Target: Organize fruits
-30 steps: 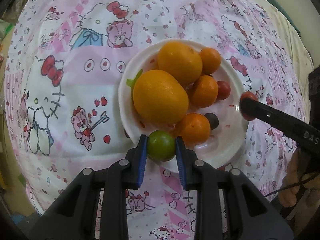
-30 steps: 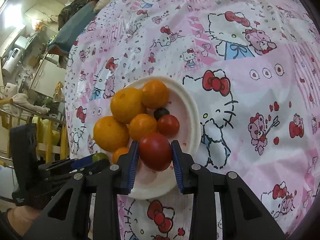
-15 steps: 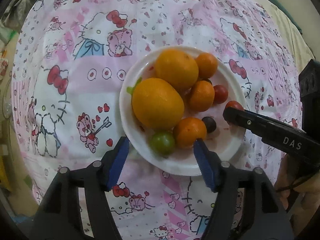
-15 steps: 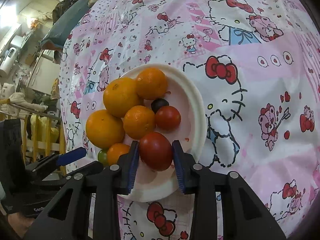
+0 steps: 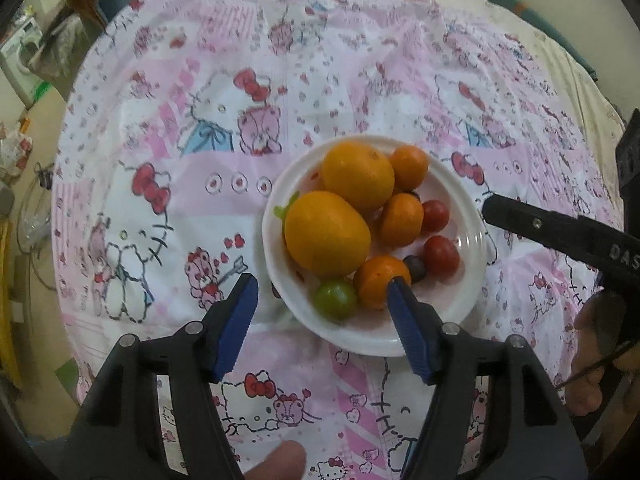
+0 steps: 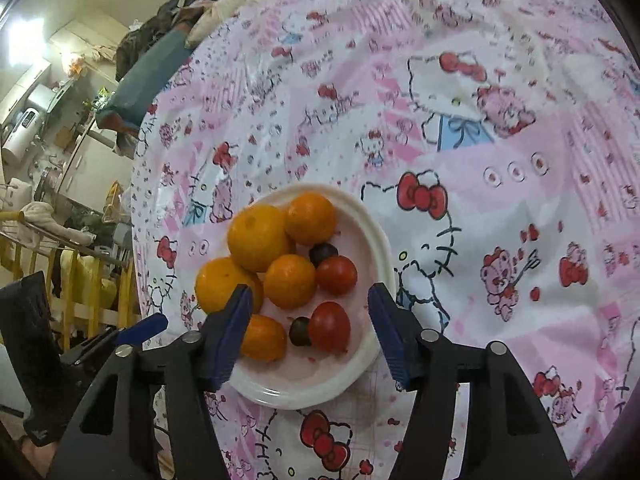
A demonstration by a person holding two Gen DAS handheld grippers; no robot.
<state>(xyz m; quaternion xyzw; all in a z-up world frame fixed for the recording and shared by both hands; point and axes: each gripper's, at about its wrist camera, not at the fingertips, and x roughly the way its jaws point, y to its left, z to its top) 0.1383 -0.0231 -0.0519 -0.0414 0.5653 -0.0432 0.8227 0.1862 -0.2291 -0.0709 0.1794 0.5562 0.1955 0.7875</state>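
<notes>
While both tools are hanging spread apart and gripping nothing, the left tool (image 5: 322,298) is facing the green fruit (image 5: 334,300), lying just ahead between its fingers on the white plate's (image 5: 360,340) near rim; the right tool (image 6: 310,312) is bracketing a red tomato (image 6: 330,327) likewise.

So everything sits on one plate (image 5: 460,312), and the plate's on the tablecloth (image 5: 200,128). In the left wrist view, two big oranges (image 5: 327,233) fill the plate's left half, three small ones (image 5: 401,219) run down the middle, and two tomatoes (image 5: 441,254) lie to the right. A lime (image 5: 335,300) lies at the near edge, touching a small orange. A berry (image 5: 416,269) is wedged between that orange and a tomato.
</notes>
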